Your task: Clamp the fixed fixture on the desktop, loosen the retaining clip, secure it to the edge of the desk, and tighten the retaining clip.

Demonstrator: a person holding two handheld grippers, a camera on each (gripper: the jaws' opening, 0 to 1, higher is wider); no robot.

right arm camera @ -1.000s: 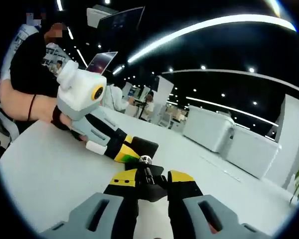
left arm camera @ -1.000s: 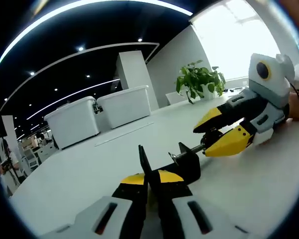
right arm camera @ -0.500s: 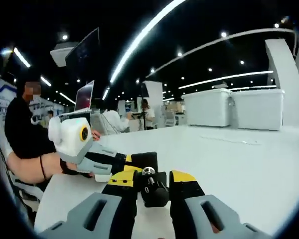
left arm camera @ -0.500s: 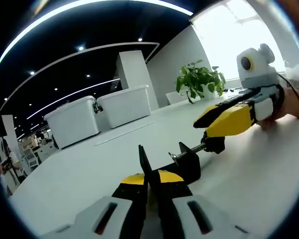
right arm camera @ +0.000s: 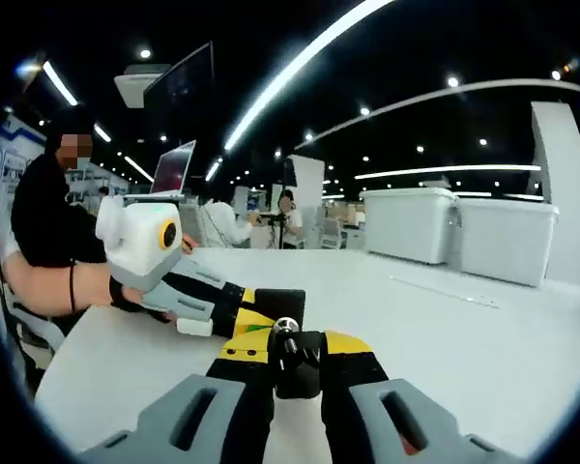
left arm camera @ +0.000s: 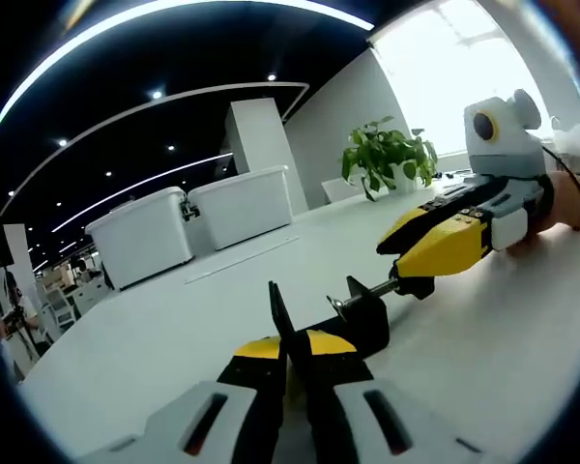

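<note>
A black clamp fixture (left arm camera: 353,321) lies on the white desktop (left arm camera: 483,377). My left gripper (left arm camera: 288,344) is shut on its body. Its threaded rod (left arm camera: 365,293) runs right to a black knob (left arm camera: 416,284). The right gripper (left arm camera: 404,263), reaching in from the right in a hand, is shut on that knob. In the right gripper view, my own yellow-tipped jaws (right arm camera: 292,348) close on the knob (right arm camera: 296,365), with the silver screw end (right arm camera: 286,327) just above. Beyond it, the left gripper (right arm camera: 251,315) holds the clamp body (right arm camera: 280,298).
Two white lidded bins (left arm camera: 237,203) (left arm camera: 140,237) stand at the back of the desktop, with a potted plant (left arm camera: 387,155) to their right. An open laptop (right arm camera: 174,169) and seated people (right arm camera: 227,222) are behind. A person's forearm (right arm camera: 48,288) rests at the desk's left edge.
The right gripper has rolled around the rod's axis with the knob in its jaws, first one way, then slightly back. The left gripper and clamp body stayed still.
</note>
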